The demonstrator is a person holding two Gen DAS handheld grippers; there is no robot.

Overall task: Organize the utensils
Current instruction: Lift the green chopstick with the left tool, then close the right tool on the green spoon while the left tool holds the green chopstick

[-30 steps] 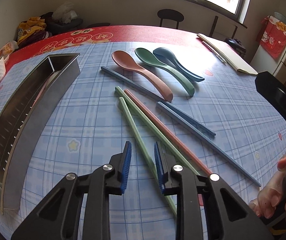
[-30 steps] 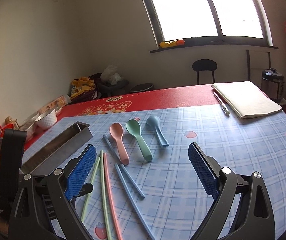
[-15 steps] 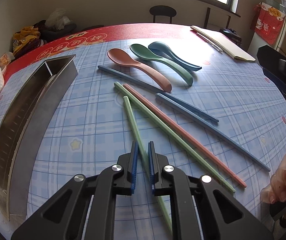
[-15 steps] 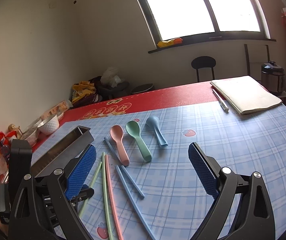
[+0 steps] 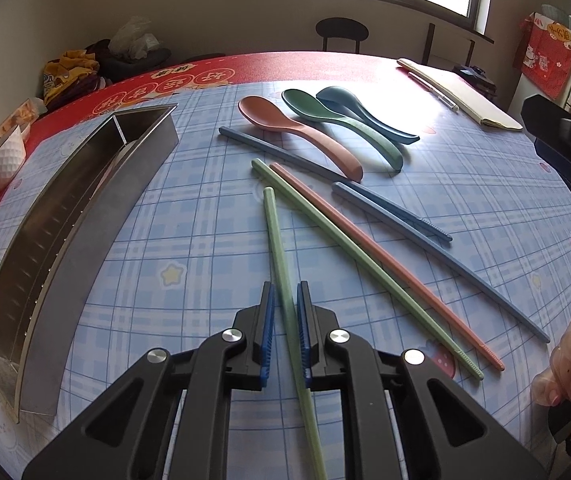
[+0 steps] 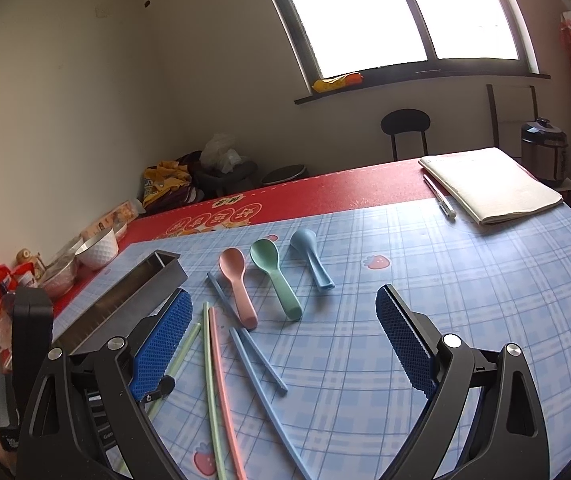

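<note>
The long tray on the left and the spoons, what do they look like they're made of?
Long tray: probably stainless steel, brushed grey, reflective thin walls. Pink spoon, green spoon, blue spoon: likely matte plastic or plant-fibre composite, with uniform muted colour and no shine.

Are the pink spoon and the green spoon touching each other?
Apart. The right wrist view shows a strip of tablecloth running the whole way between the pink spoon and the green spoon.

Our left gripper, lower centre of frame, jaws nearly closed around a green chopstick; our right gripper, lower frame, jaws spread wide.
</note>
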